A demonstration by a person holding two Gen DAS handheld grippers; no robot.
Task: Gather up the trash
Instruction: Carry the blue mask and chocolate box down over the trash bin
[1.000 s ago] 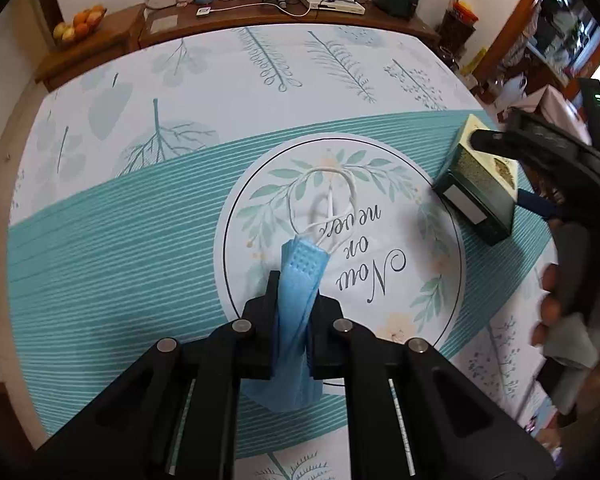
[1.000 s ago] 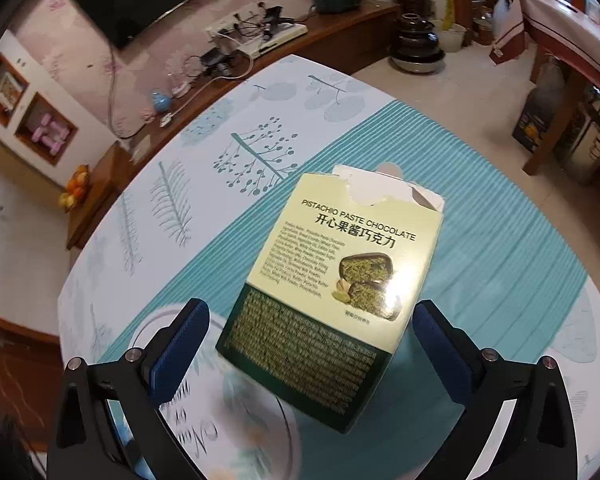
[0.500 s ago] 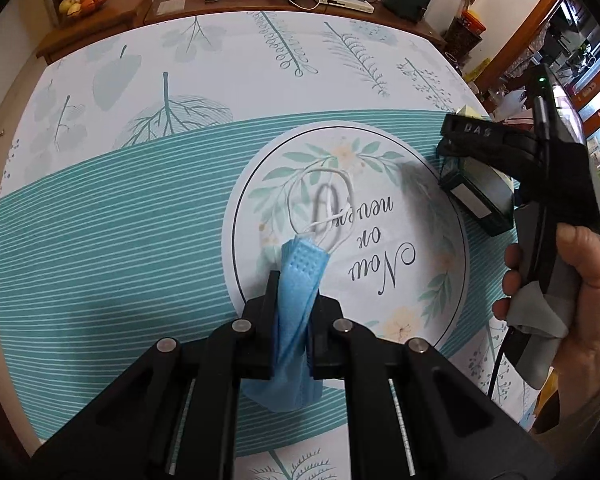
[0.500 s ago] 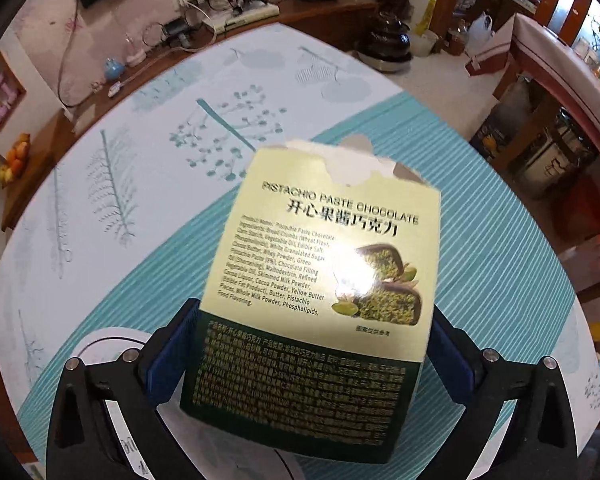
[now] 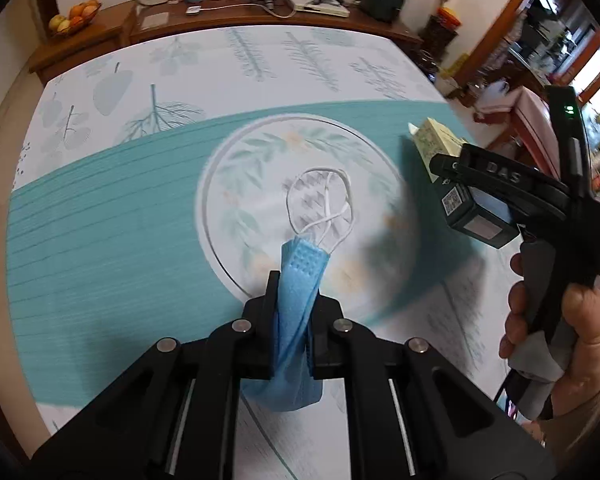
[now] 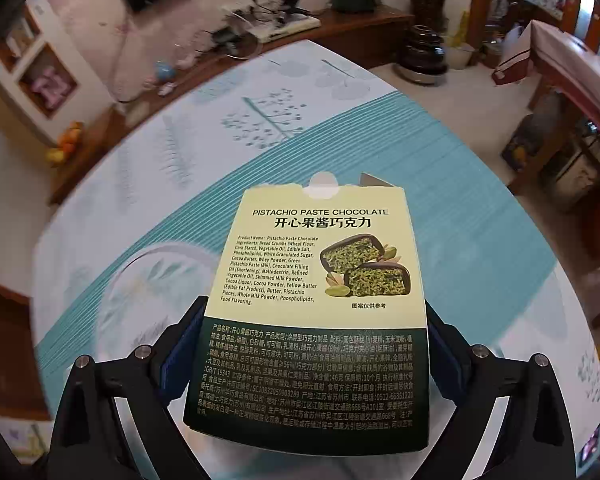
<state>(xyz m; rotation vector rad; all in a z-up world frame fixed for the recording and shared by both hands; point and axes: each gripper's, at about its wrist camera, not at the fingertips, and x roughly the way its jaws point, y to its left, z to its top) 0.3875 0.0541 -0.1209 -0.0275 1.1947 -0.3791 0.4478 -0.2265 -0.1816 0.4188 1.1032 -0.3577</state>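
Left wrist view: the left gripper (image 5: 294,312) is pointing steeply down over the tablecloth (image 5: 112,240); its jaws are standing fully closed, pinching the folded blue face mask (image 5: 298,304) between them
Face mask: it is hanging through the closed jaws, one end sticking out ahead of the fingertips, the other end drooping behind them; its white ear loops (image 5: 322,204) are dangling just in front of the gripper, above the round printed medallion (image 5: 260,152) of the cloth
Right gripper seen from the left: the right gripper (image 5: 472,200) is appearing far to the right of the left gripper; a hand (image 5: 560,332) is gripping its grey handle; the chocolate box (image 5: 474,216) is sitting between its fingers
Right wrist view: the right gripper (image 6: 314,356) is holding the chocolate box (image 6: 316,300) by its two long sides; the jaws have just been closing a little and are now standing wide, the blue pads (image 6: 180,348) pressing on the box
Chocolate box: its printed face is turning toward the camera; the dark green end is lying nearest the gripper body, the torn open end is pointing away ahead of the fingertips; whether its underside is touching the cloth, I cannot tell
Background: a wooden sideboard (image 6: 340,24) with cables is standing beyond the far edge of the table
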